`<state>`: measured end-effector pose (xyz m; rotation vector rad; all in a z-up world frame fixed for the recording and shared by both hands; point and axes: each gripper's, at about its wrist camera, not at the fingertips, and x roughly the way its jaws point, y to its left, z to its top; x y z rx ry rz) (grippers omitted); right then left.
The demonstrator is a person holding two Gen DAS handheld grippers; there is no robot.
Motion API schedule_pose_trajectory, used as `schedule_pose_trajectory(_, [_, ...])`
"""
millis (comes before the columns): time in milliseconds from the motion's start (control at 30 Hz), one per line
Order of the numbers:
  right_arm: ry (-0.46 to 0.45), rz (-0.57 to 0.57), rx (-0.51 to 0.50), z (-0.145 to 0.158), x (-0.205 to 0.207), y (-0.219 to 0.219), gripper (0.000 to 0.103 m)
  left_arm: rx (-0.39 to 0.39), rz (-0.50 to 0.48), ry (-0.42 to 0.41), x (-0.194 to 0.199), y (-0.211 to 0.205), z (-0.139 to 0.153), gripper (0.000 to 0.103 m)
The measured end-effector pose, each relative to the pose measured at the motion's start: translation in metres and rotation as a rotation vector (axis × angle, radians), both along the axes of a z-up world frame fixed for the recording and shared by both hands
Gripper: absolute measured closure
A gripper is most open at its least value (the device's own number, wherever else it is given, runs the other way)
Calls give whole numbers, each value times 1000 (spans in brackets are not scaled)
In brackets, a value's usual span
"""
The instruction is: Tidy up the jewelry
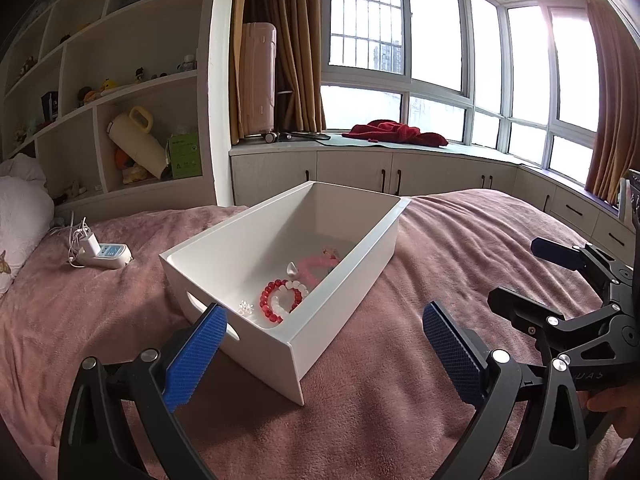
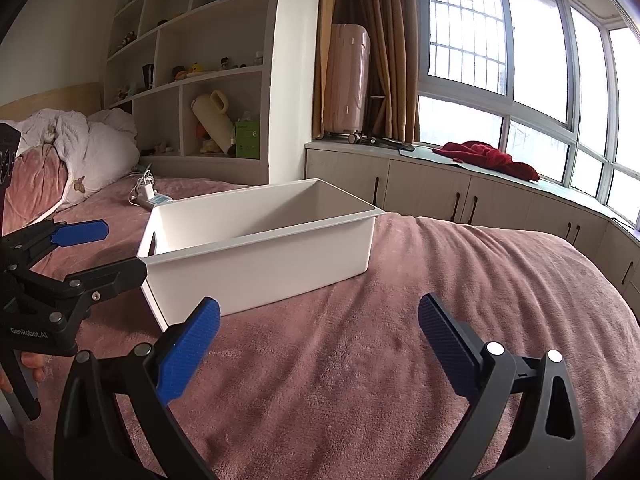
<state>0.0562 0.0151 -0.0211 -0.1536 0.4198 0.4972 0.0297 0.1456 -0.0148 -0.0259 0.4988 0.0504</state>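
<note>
Both the left gripper (image 1: 320, 354) and right gripper (image 2: 320, 350) are held apart and empty, bracelets (image 1: 285, 297) already dropped in the white box (image 1: 340, 320), nothing visibly left on the bed (image 2: 360, 360).

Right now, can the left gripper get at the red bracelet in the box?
Probably yes. The left gripper is open and empty, just short of the box, whose top is open. The red bracelet lies uncovered near the close end, so only the near wall needs clearing.

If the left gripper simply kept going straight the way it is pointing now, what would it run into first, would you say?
Most likely the white box: its near corner sits between the open fingers of the left gripper, just ahead of the pads. Depth is hard to judge in the fisheye, so it might brush the pink blanket first if angled downward.
</note>
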Motion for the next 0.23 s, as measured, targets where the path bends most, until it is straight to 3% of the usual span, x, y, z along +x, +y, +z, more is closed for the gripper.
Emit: schedule_pose_trajectory(233, [0,-3,6,1,1,-1,5,17,23,-19,-2,2,1,4])
